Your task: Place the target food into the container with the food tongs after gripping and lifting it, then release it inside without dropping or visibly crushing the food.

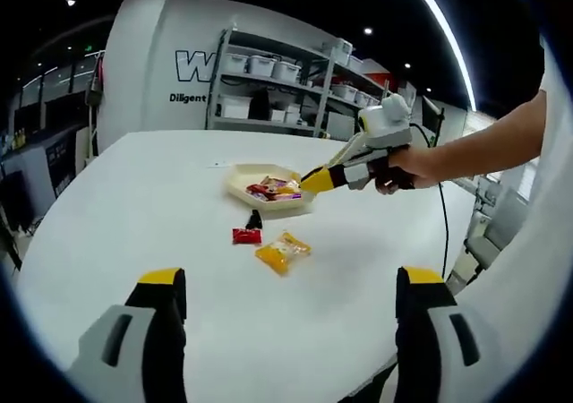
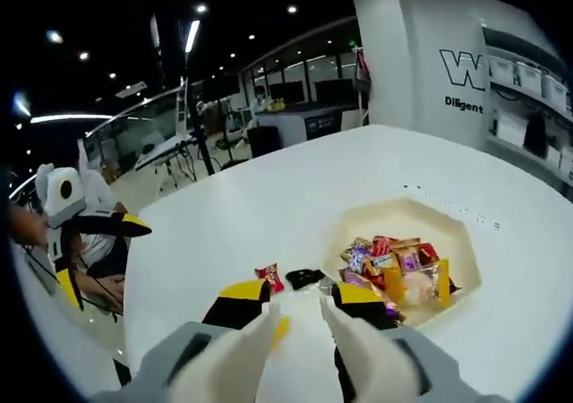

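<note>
The yellow snack packet lies on the white desk, near the tray of sweets. Probably light, crinkly, slippery: pinch its sealed edge. Left claw gapes empty; right claw nearly closed, seemingly empty.

Cream tray of multicoloured sweets, red packet, yellow packet, white table.

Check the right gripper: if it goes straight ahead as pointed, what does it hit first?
Probably the black wrapped candy on the table, just ahead of the right gripper; the tray sits off to the side. Depth is hard to judge.
</note>
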Action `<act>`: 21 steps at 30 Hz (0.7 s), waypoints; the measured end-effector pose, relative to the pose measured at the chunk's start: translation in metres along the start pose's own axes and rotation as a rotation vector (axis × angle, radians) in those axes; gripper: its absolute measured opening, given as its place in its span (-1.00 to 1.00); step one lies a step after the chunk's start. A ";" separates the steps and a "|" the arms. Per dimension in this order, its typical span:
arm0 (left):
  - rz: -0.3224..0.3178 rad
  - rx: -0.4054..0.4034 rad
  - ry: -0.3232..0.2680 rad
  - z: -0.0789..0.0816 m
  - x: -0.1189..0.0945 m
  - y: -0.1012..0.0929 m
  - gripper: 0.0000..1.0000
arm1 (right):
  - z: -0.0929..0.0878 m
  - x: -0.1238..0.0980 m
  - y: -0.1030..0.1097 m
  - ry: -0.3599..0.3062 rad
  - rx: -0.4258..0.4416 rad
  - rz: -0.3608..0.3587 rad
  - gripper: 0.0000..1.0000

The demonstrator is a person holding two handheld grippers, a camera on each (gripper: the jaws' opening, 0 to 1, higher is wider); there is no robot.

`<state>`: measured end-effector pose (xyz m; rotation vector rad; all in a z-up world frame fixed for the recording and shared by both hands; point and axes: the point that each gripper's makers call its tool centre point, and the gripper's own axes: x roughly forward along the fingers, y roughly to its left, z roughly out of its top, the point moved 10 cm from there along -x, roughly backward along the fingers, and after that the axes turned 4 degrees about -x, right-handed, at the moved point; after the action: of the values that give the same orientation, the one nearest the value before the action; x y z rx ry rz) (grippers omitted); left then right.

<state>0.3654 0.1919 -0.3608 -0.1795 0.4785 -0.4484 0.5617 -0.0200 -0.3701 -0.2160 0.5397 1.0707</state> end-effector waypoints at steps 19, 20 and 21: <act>0.000 -0.025 0.018 -0.005 -0.005 0.003 0.85 | -0.034 0.024 0.045 0.080 -0.016 0.096 -0.55; 0.000 -0.026 0.018 -0.005 -0.005 0.003 0.84 | -0.036 0.025 0.045 0.082 -0.014 0.096 -0.55; 0.001 -0.027 0.019 -0.005 -0.005 0.003 0.84 | -0.038 0.025 0.045 0.086 -0.011 0.096 -0.55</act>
<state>0.3603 0.1967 -0.3639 -0.2015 0.5034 -0.4431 0.5196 0.0044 -0.4111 -0.2485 0.6269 1.1615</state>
